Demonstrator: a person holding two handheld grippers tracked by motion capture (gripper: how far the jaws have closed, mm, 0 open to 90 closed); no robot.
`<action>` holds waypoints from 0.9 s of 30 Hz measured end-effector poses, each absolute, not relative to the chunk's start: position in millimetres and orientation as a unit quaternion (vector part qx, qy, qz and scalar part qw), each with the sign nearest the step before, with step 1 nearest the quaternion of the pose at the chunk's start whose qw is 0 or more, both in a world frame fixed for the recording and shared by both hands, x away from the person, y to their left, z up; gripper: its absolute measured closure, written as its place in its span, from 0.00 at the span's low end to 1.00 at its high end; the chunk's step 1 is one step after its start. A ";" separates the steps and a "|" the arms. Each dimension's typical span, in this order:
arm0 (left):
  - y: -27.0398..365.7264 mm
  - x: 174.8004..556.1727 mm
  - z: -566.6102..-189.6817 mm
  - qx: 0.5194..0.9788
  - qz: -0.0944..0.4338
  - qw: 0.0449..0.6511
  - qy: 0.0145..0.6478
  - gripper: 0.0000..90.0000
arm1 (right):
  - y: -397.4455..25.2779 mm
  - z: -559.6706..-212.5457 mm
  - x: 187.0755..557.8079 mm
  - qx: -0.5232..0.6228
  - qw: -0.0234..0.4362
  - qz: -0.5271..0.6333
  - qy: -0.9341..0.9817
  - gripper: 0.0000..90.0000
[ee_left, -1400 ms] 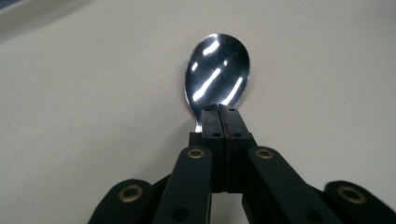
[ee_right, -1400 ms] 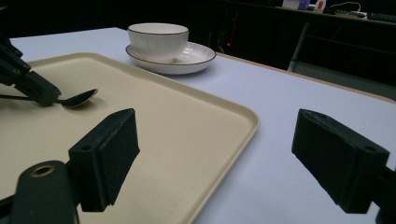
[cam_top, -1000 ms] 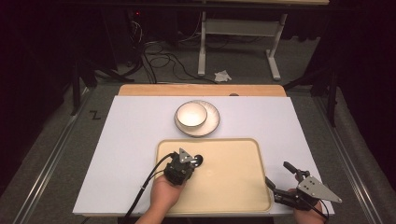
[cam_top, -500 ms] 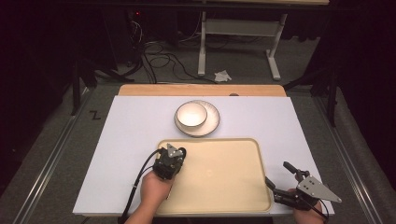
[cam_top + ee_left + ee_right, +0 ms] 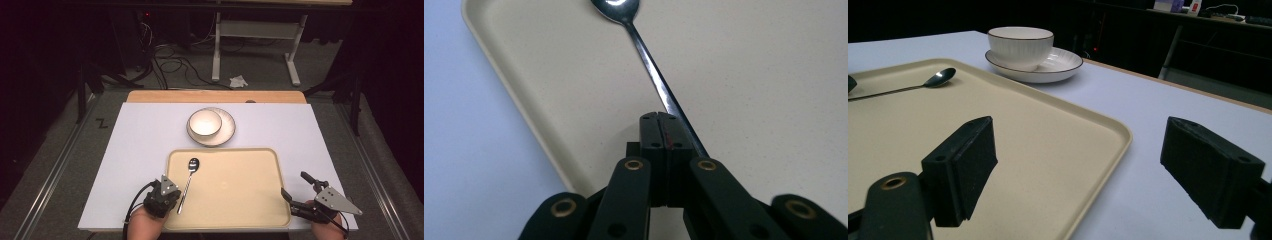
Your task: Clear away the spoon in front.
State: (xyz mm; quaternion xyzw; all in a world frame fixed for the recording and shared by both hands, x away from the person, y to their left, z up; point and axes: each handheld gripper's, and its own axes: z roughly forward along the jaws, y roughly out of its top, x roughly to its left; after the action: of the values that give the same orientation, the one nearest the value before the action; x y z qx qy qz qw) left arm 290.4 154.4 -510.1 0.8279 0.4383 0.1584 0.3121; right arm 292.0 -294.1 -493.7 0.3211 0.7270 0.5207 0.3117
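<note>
The left gripper (image 5: pixel 162 196) sits at the near left corner of the tray (image 5: pixel 250 200), held from below by the person's left hand (image 5: pixel 145 227), its cable looping off to the left over the white table (image 5: pixel 140 140). In the left gripper view its two jaws are pressed flat together with nothing between them, and their tips (image 5: pixel 660 125) lie just beside the handle of the spoon (image 5: pixel 659 85), which passes along their right side; whether they touch it cannot be told. The spoon (image 5: pixel 188 182) lies flat on the left part of the beige tray, its bowl pointing away from the person and its handle end near the gripper. The right gripper (image 5: pixel 300 192) rests at the near right corner of the tray, its jaws spread wide and empty; in the right gripper view one jaw hangs over the tray (image 5: pixel 1038 150) and the other over the table beyond the rim. Past the tray's far edge a white bowl (image 5: pixel 204 122) stands on a saucer (image 5: pixel 227 131), well apart from both grippers.
</note>
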 end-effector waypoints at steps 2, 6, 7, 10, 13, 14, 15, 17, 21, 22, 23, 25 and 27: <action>154.3 289.5 -509.8 0.828 0.154 0.313 0.439 1.00 | -293.3 -493.6 292.6 0.321 0.312 0.520 0.727 0.17; 146.2 280.5 -509.5 0.836 0.149 0.315 0.425 1.00 | -289.0 -494.6 298.6 0.315 0.307 0.522 0.731 0.17; 146.2 280.5 -509.5 0.836 0.149 0.315 0.425 1.00 | -289.0 -494.6 298.6 0.315 0.307 0.522 0.731 0.17; 140.2 277.0 -509.8 0.837 0.144 0.320 0.420 1.00 | -286.9 -494.6 301.3 0.313 0.306 0.523 0.731 0.16; 137.8 276.9 -509.8 0.838 0.142 0.322 0.418 1.00 | -286.4 -494.5 301.5 0.314 0.306 0.524 0.730 0.16; 137.0 276.9 -509.8 0.839 0.141 0.322 0.416 1.00 | -286.3 -494.6 301.7 0.313 0.305 0.525 0.731 0.16; 134.3 276.7 -509.6 0.841 0.137 0.323 0.412 1.00 | -286.1 -494.5 301.5 0.313 0.305 0.523 0.732 0.16; 132.1 276.3 -509.6 0.842 0.137 0.324 0.409 1.00 | -285.9 -494.7 301.7 0.312 0.306 0.523 0.732 0.16; 127.8 275.9 -509.7 0.844 0.137 0.325 0.403 1.00 | -285.1 -494.8 301.3 0.312 0.307 0.520 0.734 0.16; 127.7 276.2 -509.8 0.844 0.136 0.326 0.403 1.00 | -285.1 -494.9 301.3 0.312 0.307 0.519 0.734 0.16; 127.7 276.4 -509.8 0.844 0.135 0.327 0.404 1.00 | -285.2 -495.0 301.4 0.312 0.307 0.519 0.734 0.16; 128.0 276.3 -509.8 0.844 0.135 0.327 0.403 0.99 | -285.5 -495.0 301.5 0.312 0.308 0.519 0.734 0.16; 128.4 276.3 -509.8 0.843 0.138 0.326 0.404 0.98 | -285.5 -495.0 301.3 0.312 0.308 0.519 0.734 0.16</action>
State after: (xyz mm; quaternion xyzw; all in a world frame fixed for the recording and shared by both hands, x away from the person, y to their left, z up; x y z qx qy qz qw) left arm 276.3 128.4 -509.8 0.8434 0.4041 0.1382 0.3259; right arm 301.3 -285.5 -495.0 0.3122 0.7340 0.5187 0.3077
